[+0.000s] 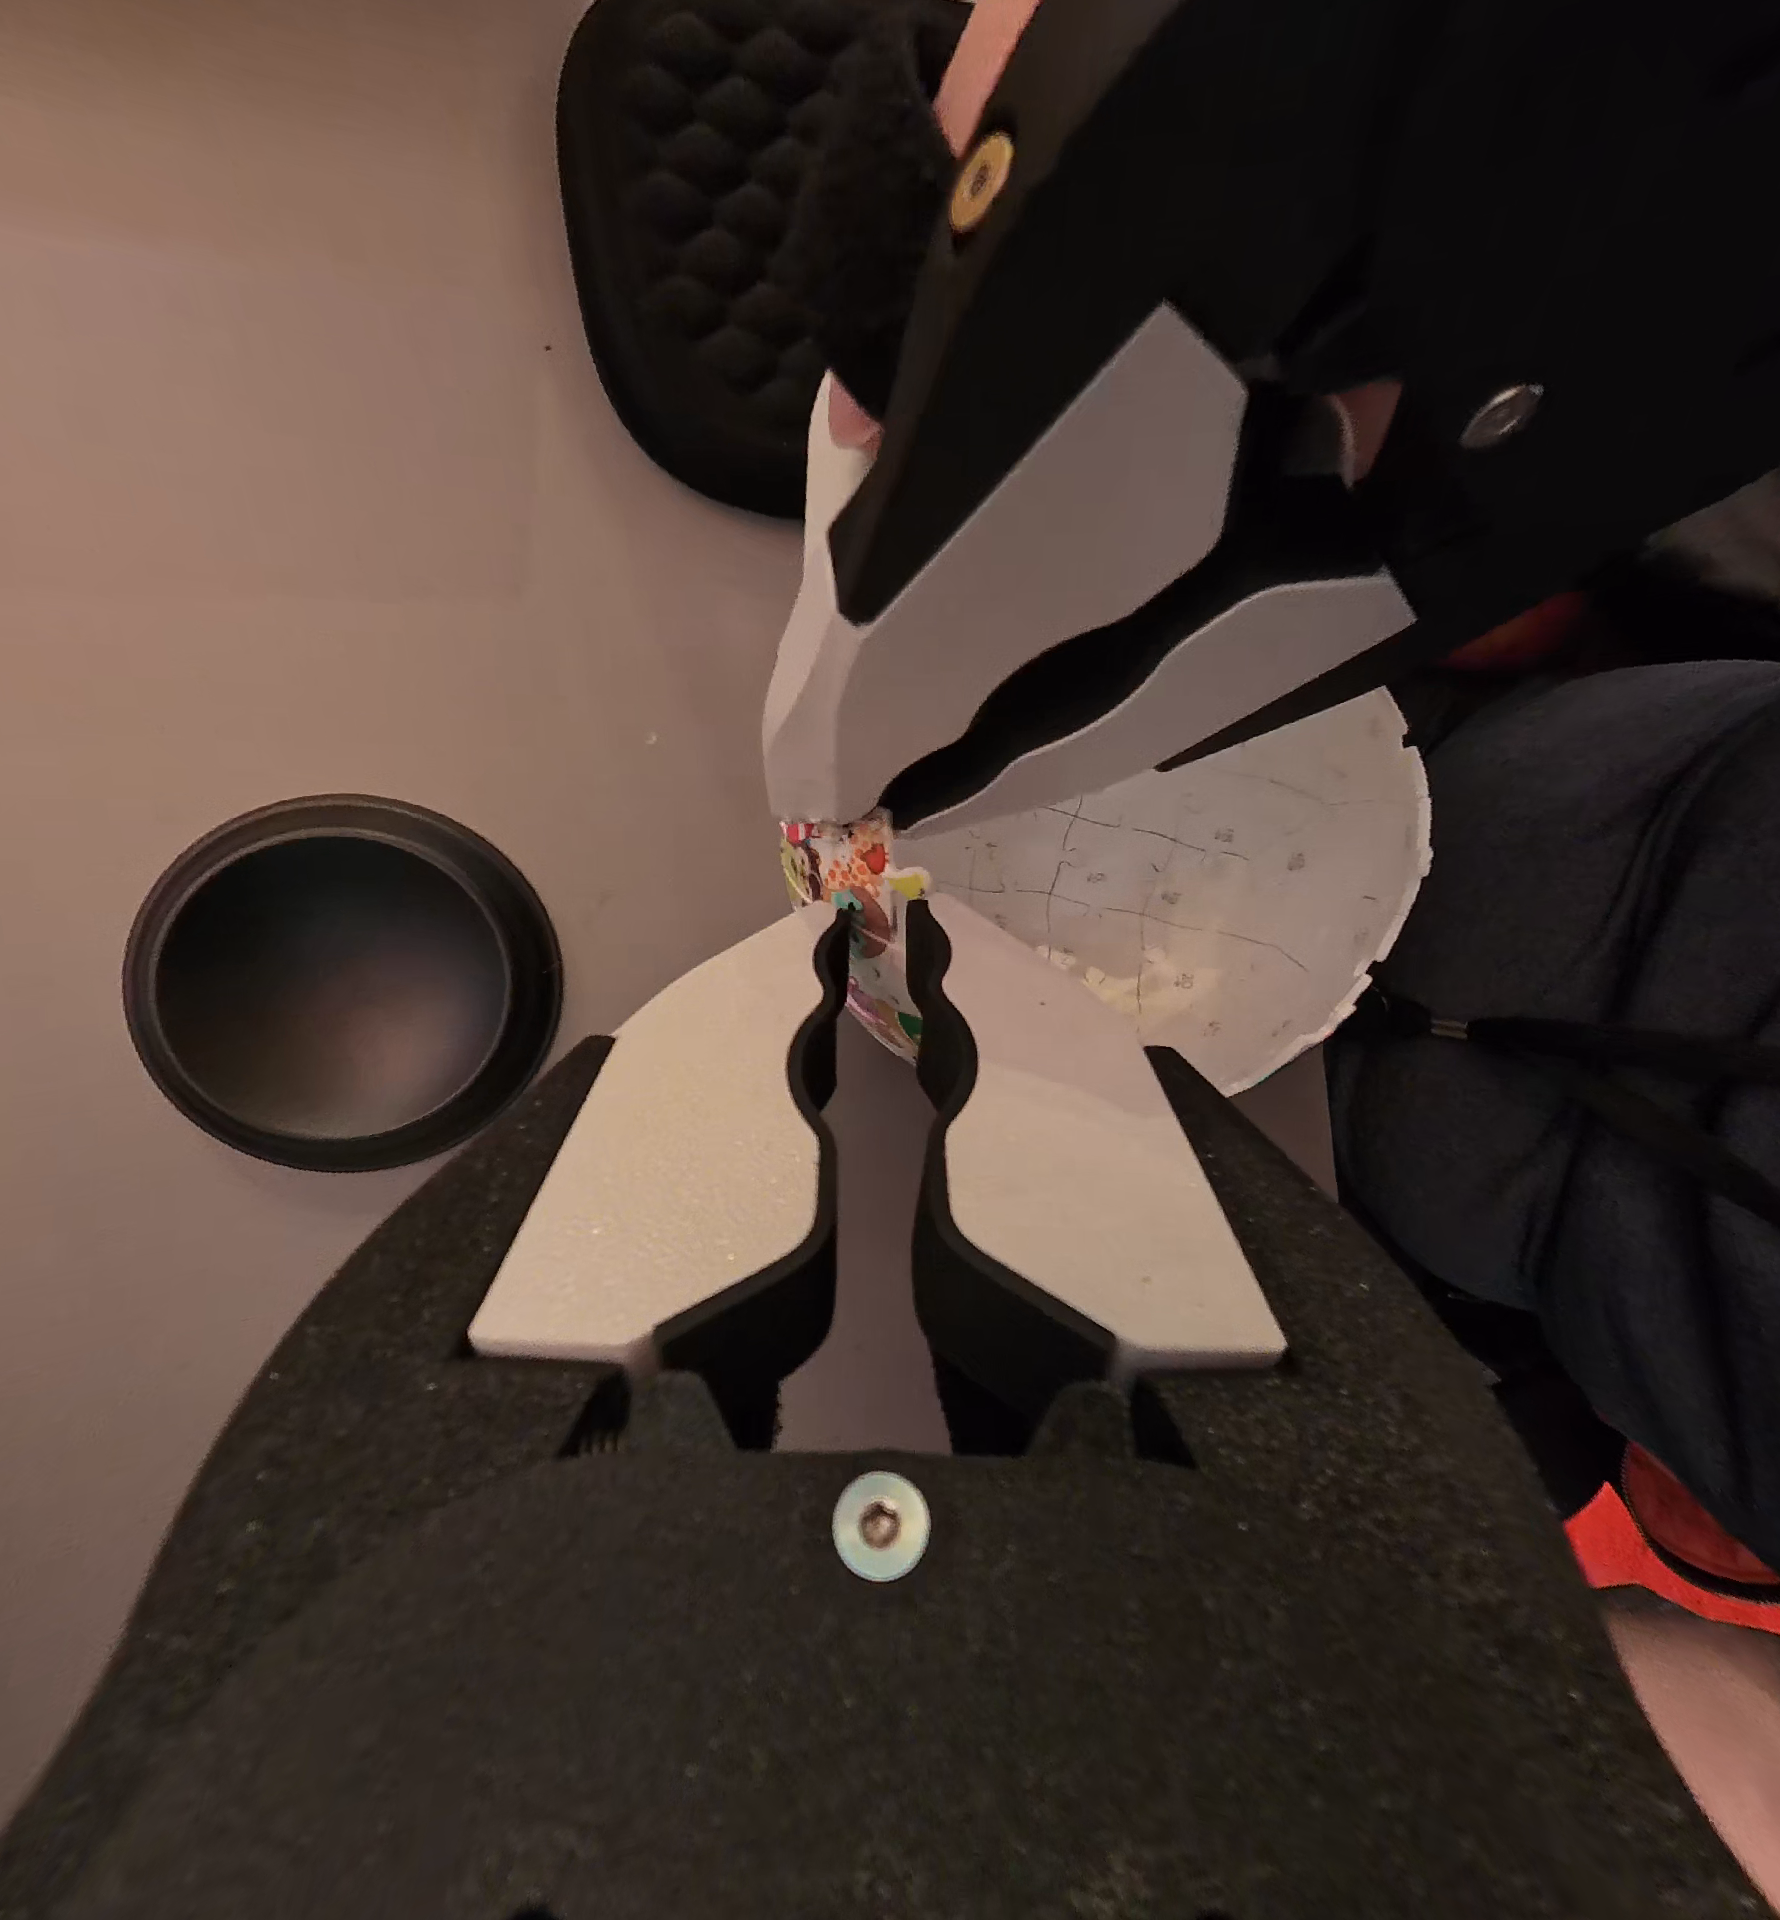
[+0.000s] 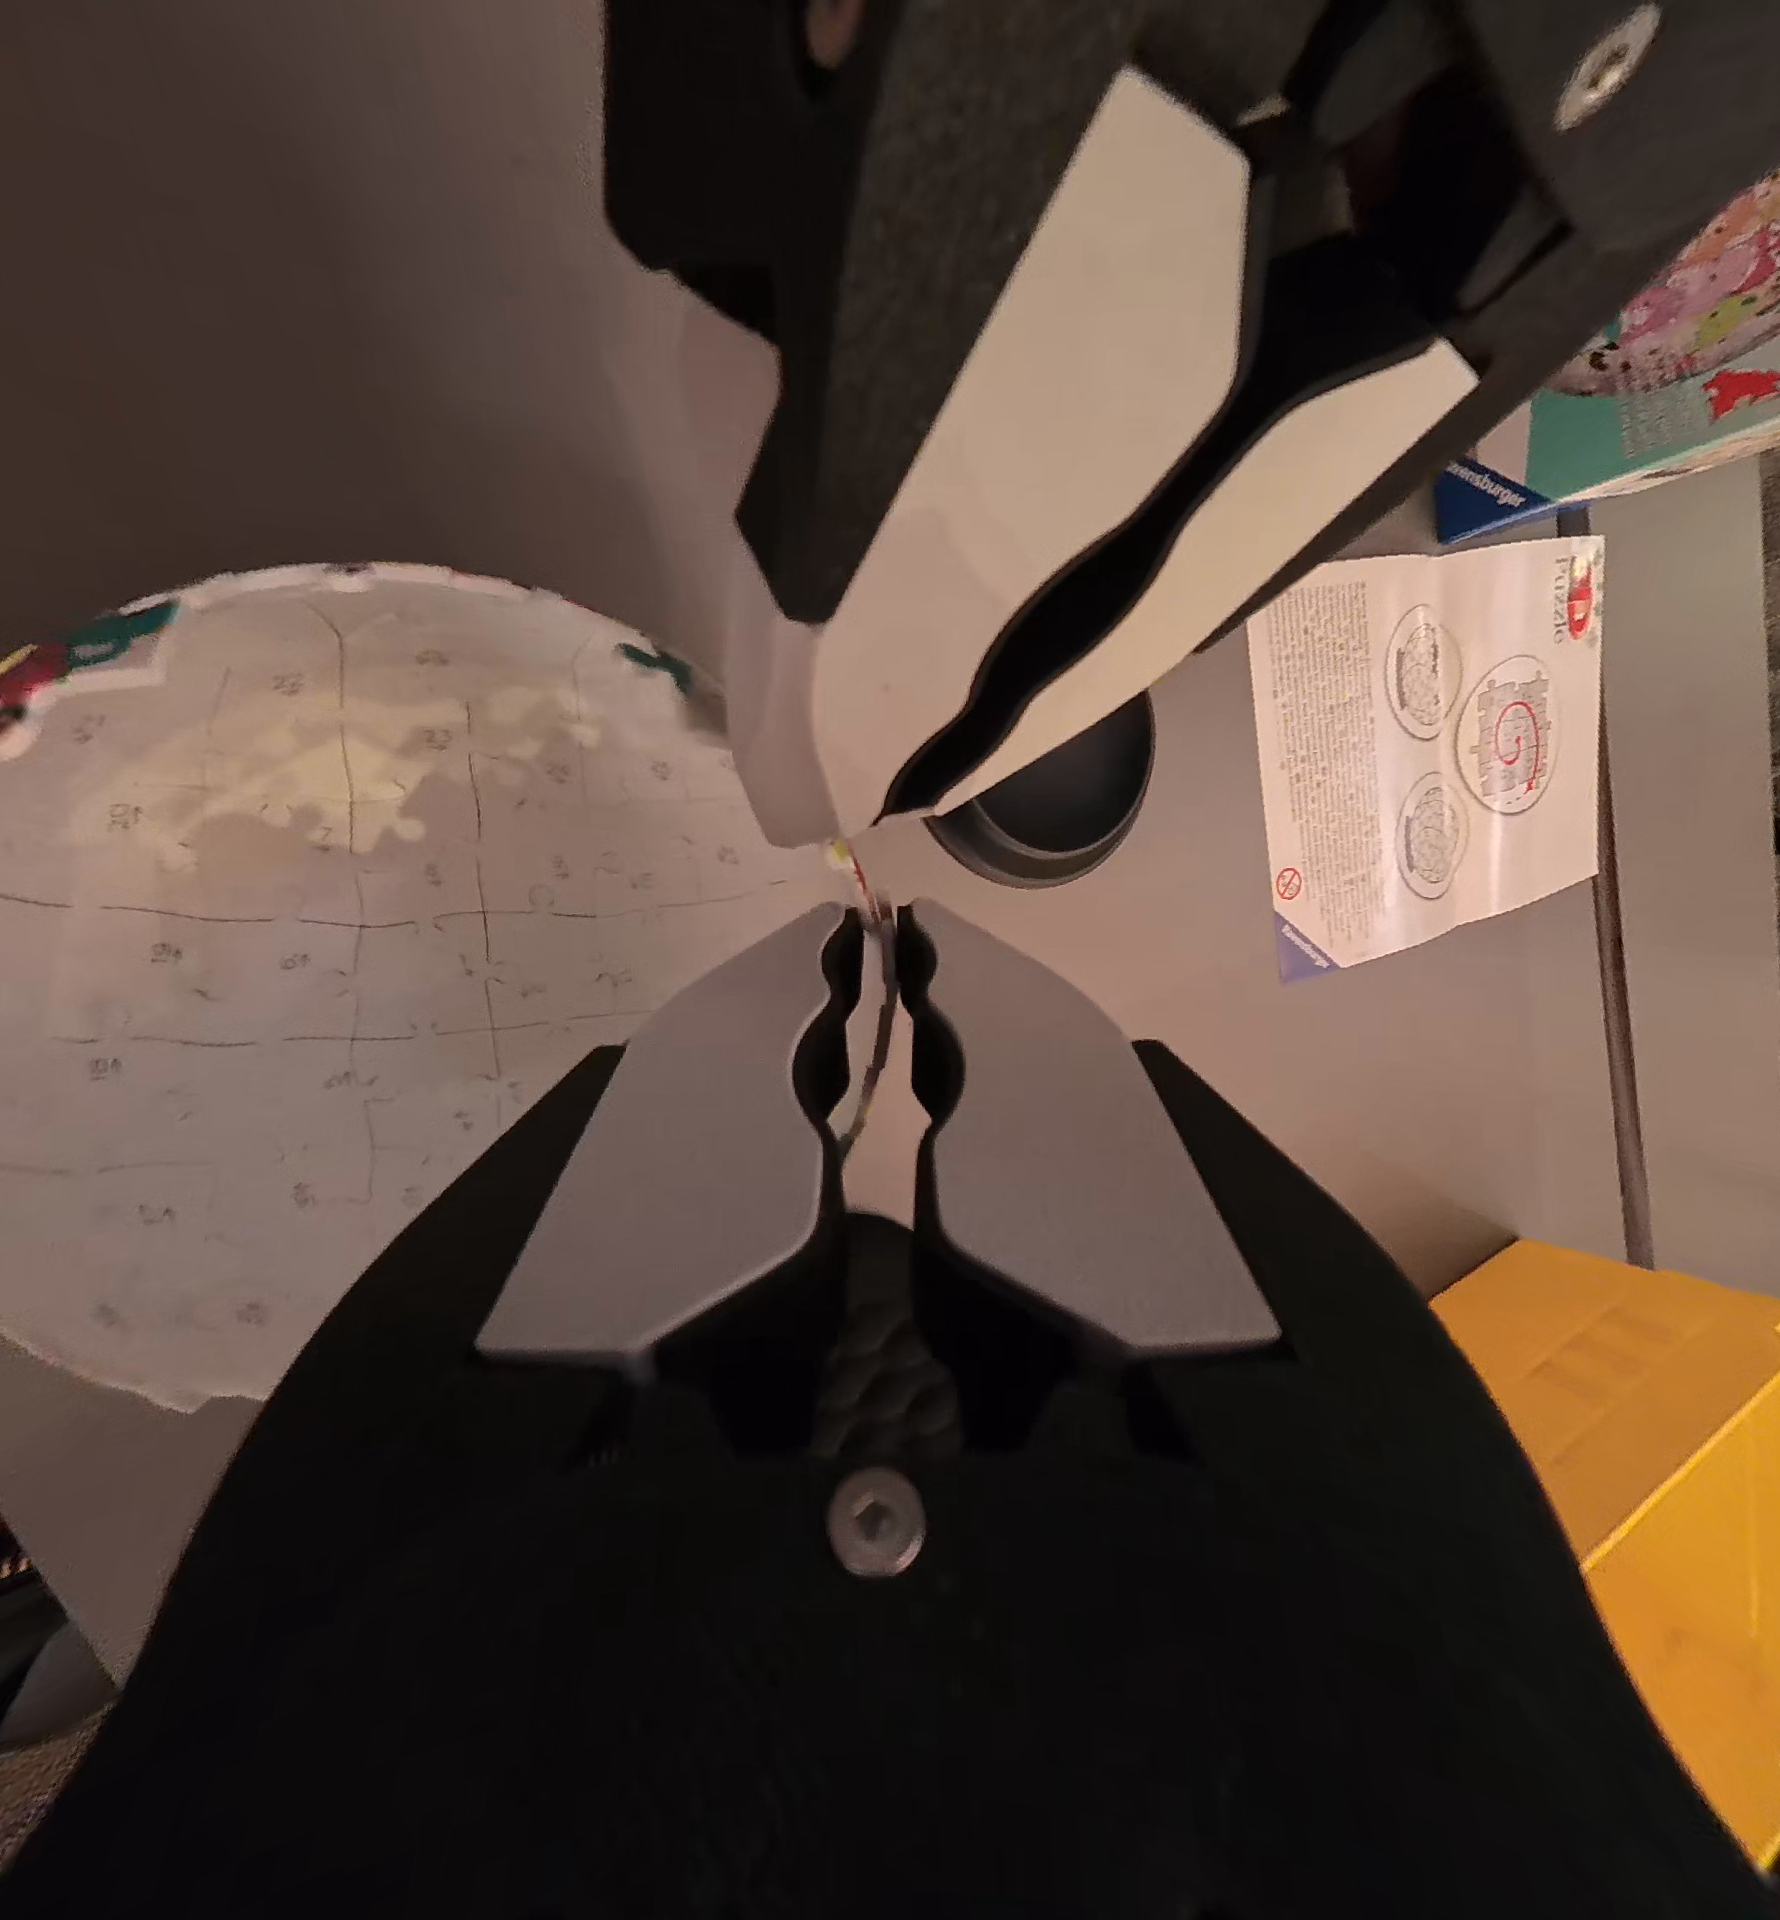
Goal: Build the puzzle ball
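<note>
In the left wrist view the left gripper [image 1: 878, 914], at frame centre, has its jaws drawn narrow on the coloured rim of the half-built puzzle ball [image 1: 1208, 914], whose white inside spreads to the centre right. The right gripper [image 1: 901, 805] comes down from the upper right and meets the same rim, its jaws nearly together, apparently pinching a piece there. In the right wrist view the right gripper [image 2: 878, 920] holds that thin edge between narrow jaws, the shell [image 2: 325, 935] filling the left. To seat the piece well, keep the left grip steady and press along the curve, not across it. The jagged rim is fragile. Farther off, a black stand ring [image 1: 340, 982] lies at the left and an instruction sheet [image 2: 1426, 748] at the right, with open table between.
</note>
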Demonstrator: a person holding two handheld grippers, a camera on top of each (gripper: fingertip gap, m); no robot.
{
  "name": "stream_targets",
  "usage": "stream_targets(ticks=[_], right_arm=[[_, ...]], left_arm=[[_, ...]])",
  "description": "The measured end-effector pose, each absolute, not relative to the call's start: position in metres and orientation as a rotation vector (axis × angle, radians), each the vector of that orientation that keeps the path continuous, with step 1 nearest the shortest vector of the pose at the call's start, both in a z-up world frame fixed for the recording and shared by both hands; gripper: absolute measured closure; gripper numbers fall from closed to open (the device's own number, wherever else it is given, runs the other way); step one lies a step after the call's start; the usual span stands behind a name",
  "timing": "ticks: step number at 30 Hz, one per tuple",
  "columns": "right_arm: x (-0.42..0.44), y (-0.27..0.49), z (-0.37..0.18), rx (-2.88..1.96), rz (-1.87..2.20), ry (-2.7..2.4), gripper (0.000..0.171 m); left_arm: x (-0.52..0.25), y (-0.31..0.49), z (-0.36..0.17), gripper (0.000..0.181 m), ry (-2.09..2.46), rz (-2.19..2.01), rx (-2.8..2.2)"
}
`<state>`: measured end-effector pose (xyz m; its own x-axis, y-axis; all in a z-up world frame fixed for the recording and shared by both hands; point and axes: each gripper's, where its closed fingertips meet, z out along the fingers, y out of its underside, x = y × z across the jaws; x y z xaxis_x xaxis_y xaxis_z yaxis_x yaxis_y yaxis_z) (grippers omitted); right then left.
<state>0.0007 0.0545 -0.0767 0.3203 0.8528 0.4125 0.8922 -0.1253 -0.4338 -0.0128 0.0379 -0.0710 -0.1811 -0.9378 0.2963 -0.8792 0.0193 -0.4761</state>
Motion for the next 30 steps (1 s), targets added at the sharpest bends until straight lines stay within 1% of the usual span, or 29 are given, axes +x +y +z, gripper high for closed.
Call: stream_targets(ticks=[11, 18, 19, 20, 21, 25, 30], right_arm=[[0.001, 0.047, -0.075, -1.941, -0.127, -1.593, 0.167], [-0.001, 0.047, -0.074, -1.947, -0.067, -1.562, 0.167], [-0.003, 0.047, -0.071, -1.921, -0.056, -1.553, 0.164], [-0.006, 0.046, -0.068, -1.913, -0.025, -1.534, 0.151], [-0.006, 0.045, -0.063, -1.922, 0.015, -1.505, 0.146], [0.003, 0.045, -0.048, -1.908, 0.038, -1.452, 0.148], [-0.001, 0.043, -0.050, -1.902, 0.050, -1.474, 0.148]], left_arm=[[-0.013, 0.033, -0.069, 0.170, 2.189, -0.890, -1.918], [-0.014, 0.033, -0.069, 0.171, 2.192, -0.885, -1.915], [-0.014, 0.034, -0.070, 0.172, 2.190, -0.877, -1.920], [-0.014, 0.035, -0.071, 0.172, 2.188, -0.868, -1.925], [-0.014, 0.036, -0.072, 0.172, 2.188, -0.864, -1.930], [-0.015, 0.036, -0.071, 0.168, 2.185, -0.882, -1.934], [-0.013, 0.028, -0.053, 0.162, 2.152, -1.059, -1.883]])
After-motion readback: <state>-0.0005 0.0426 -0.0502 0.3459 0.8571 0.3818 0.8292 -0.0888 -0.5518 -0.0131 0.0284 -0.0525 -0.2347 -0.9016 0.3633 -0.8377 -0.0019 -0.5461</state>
